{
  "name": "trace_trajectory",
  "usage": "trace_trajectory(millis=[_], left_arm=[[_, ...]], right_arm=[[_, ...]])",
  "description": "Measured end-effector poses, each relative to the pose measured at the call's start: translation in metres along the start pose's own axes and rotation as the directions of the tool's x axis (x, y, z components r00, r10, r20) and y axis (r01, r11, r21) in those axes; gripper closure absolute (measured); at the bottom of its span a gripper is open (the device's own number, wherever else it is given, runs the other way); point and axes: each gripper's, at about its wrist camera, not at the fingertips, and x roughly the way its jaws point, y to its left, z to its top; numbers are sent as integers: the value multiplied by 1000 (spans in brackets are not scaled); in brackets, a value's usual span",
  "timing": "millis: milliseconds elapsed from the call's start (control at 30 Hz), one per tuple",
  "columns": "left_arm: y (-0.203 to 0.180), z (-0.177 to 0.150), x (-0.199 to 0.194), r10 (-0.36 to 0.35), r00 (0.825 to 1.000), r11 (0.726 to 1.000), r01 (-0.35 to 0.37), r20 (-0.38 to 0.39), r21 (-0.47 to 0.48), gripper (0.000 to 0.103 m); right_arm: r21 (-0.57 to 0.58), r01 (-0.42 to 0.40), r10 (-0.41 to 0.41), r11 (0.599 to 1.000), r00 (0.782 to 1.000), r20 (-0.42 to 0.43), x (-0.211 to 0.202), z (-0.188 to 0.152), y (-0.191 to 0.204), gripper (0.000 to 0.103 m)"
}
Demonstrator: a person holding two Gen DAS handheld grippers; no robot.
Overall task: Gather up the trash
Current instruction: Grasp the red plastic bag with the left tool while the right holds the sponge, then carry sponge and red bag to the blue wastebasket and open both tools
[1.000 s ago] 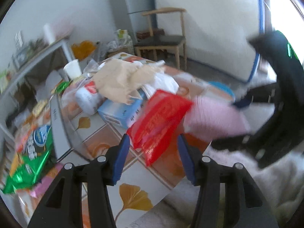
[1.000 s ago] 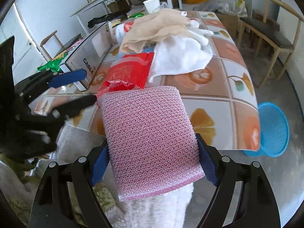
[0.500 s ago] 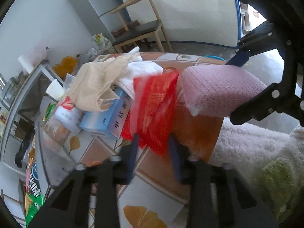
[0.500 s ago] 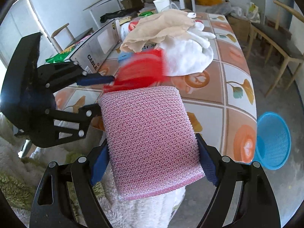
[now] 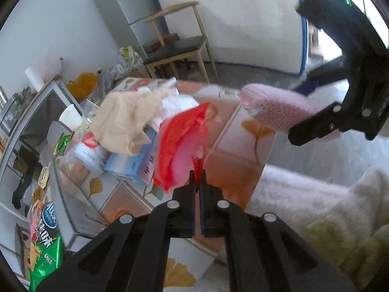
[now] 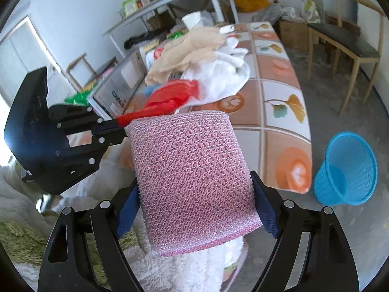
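Pink and netted, a sponge [image 6: 194,180] fills the gap between the blue pads of the right gripper [image 6: 195,194], which clamps it from both sides and holds it in the air just off the near edge of the table [image 6: 284,112]. Beside it, to its left, the left gripper [image 5: 197,172] has just been closing its jaws and now pinches the corner of a red wrapper [image 5: 181,143] between them; the wrapper hangs lifted above the tiled tabletop, blurred at its edges. Just behind the wrapper lies a light blue box [image 5: 136,165], with a white tub [image 5: 90,152] next to it, and a beige cloth [image 5: 128,119] is draped over both, with a white cloth [image 6: 218,77] bunched up against it. A grey carton [image 6: 119,87] stands along the table's left side. Down on the floor, past the right edge of the table, stands a blue basket [image 6: 345,170]. Farther back a wooden chair [image 6: 347,43] stands near the wall, and a white paper cup [image 6: 192,20] stands at the far end of the clutter.
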Motion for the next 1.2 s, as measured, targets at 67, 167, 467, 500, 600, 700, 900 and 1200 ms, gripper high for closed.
trace_trajectory(millis=[67, 167, 467, 500, 600, 700, 900, 1200], left_arm=[[4, 12, -15, -32, 999, 998, 34, 37, -45, 101], [5, 34, -35, -82, 992, 993, 89, 98, -76, 101], [0, 140, -40, -333, 905, 917, 376, 264, -135, 101], [-2, 154, -34, -358, 895, 905, 403, 267, -135, 101], [-12, 200, 6, -479, 847, 834, 521, 230, -183, 101], [-26, 235, 60, -539, 826, 787, 564, 165, -249, 101], [-65, 281, 188, -620, 784, 730, 559, -34, -393, 101], [-133, 310, 308, -582, 781, 786, 470, -226, -401, 97]], right_arm=[[47, -21, 18, 999, 998, 53, -16, -2, -9, 25], [117, -46, 31, 992, 991, 134, -40, -4, -23, 25], [425, -59, -110, 903, 926, 362, -118, -22, -109, 25], [449, -62, -124, 891, 920, 372, -121, -23, -118, 25], [559, -82, -172, 825, 906, 386, -124, -28, -156, 25], [664, -128, -188, 736, 905, 383, -113, -35, -197, 25], [812, -172, -172, 558, 933, 315, -67, -39, -279, 24], [899, -199, -122, 390, 957, 265, 12, -33, -377, 16]])
